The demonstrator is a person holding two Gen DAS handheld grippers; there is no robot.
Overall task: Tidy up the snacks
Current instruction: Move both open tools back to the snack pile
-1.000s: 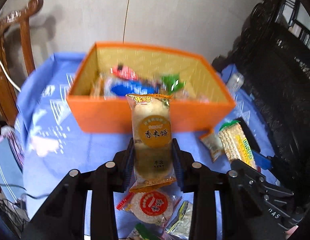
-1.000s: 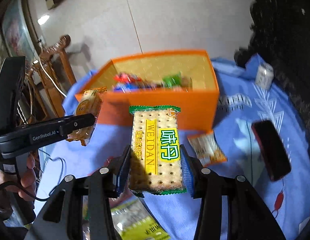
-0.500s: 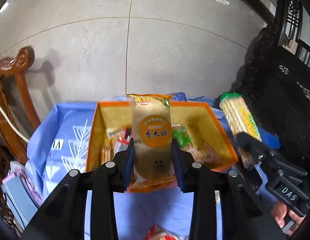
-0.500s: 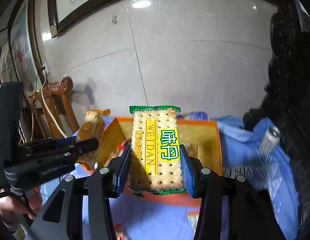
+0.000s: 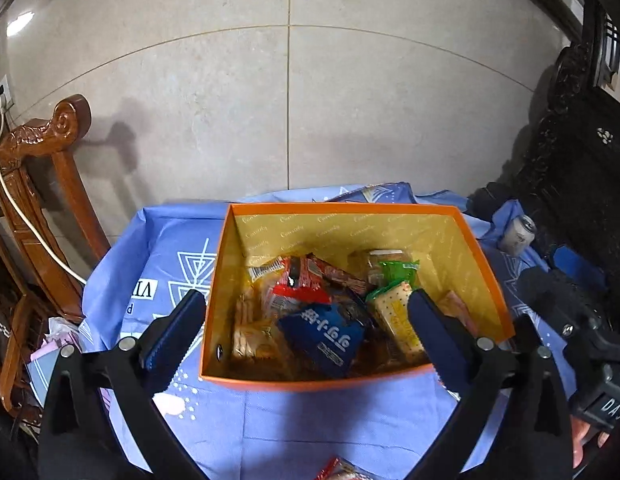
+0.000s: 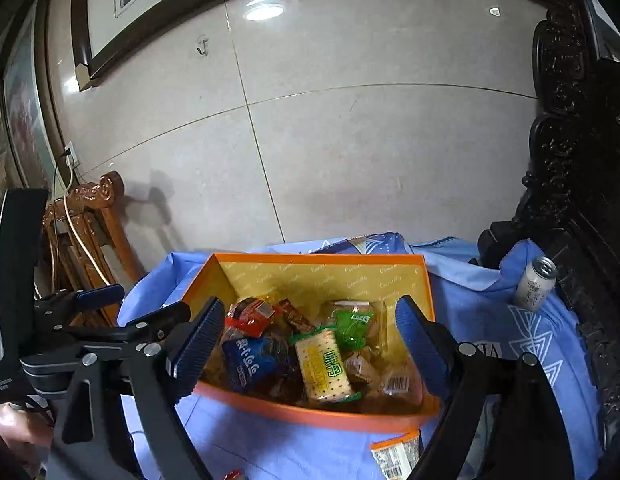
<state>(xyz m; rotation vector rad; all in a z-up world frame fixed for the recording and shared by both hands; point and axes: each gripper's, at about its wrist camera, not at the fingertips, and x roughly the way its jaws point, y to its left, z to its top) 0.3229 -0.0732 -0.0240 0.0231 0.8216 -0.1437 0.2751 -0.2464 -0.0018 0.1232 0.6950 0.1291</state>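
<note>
Snack packets fill open orange cardboard box (image 5: 486, 276); both left gripper (image 5: 305, 328) and right gripper (image 6: 310, 344) spread wide, empty. Stray orange-edged packet (image 6: 396, 454) remains on blue tablecloth (image 5: 310, 420).

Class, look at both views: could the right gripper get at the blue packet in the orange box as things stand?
Probably yes. The right gripper is open and empty above the orange box, which has no lid. The blue packet lies on top of the pile, nothing over it, though the cracker pack crowds one side.
</note>
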